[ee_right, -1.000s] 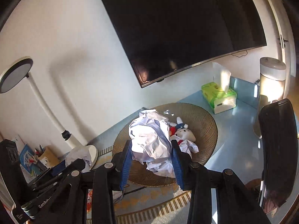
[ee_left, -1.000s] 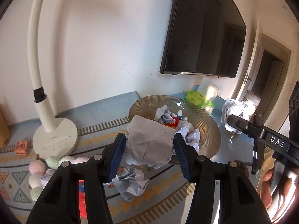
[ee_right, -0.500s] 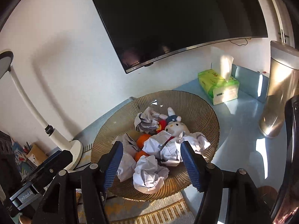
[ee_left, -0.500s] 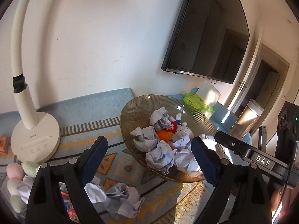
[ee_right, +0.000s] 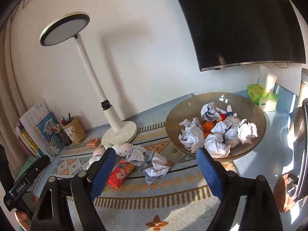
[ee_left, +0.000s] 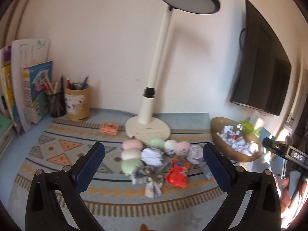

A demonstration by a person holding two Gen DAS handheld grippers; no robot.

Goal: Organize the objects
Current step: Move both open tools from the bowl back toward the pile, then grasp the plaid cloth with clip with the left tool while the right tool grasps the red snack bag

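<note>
- Both paper wads that sat pinched in the jaws a second ago are gone from them, and both views have swung from the bowl toward the loose pile on the mat
- left gripper (ee_left: 153,155) is empty, its jaws opening and already spread very wide; it hangs above the patterned mat (ee_left: 57,159), facing the pile
- right gripper (ee_right: 156,158) is empty too, jaws opening wide; crumpled paper (ee_right: 156,168) lies on the mat beyond its tips, untouched
- glass bowl (ee_right: 250,105) holds many paper wads (ee_right: 217,146), a small bunny toy (ee_right: 232,116) and something orange
- on the mat, near the lamp base (ee_left: 148,130): pastel plush balls (ee_left: 130,155), more paper and a red snack packet (ee_left: 178,173)
- pen cups (ee_left: 77,104) and books (ee_left: 28,88) stand along the wall, well apart from the pile
</note>
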